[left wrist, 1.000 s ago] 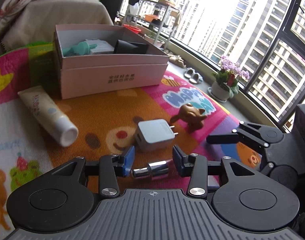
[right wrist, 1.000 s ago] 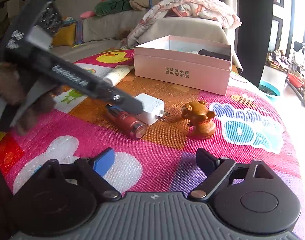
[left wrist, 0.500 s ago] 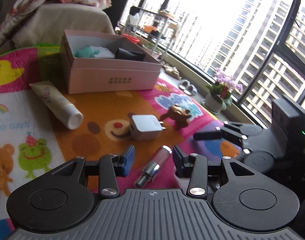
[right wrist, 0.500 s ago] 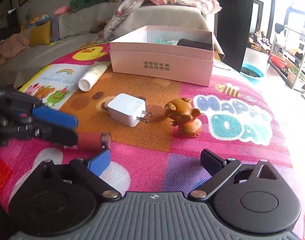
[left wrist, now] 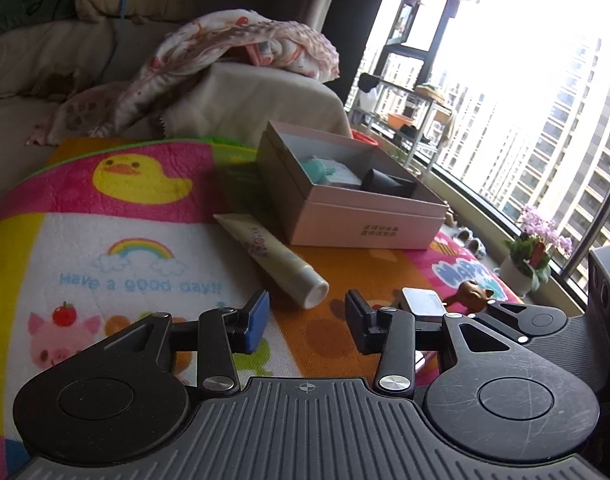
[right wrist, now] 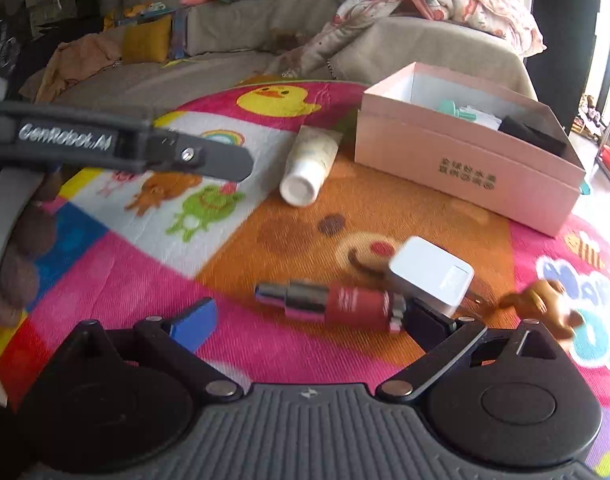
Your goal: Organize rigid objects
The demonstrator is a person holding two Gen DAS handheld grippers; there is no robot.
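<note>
R gripper [right wrist: 305, 322] jaws spread wide, empty, lined up w/ red bottle [right wrist: 345, 304] lying on mat [right wrist: 137, 280] beside white charger [right wrist: 431, 276], likely next pick for pink box [right wrist: 465, 168]. L gripper [left wrist: 307, 318] part-open, nothing gripped, aimed toward cream tube [left wrist: 273, 256].

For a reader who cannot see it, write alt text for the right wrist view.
An open right hand-held gripper hovers over a red bottle lying on a colourful mat, beside a white charger. Behind lie a cream tube and an open pink box.
</note>
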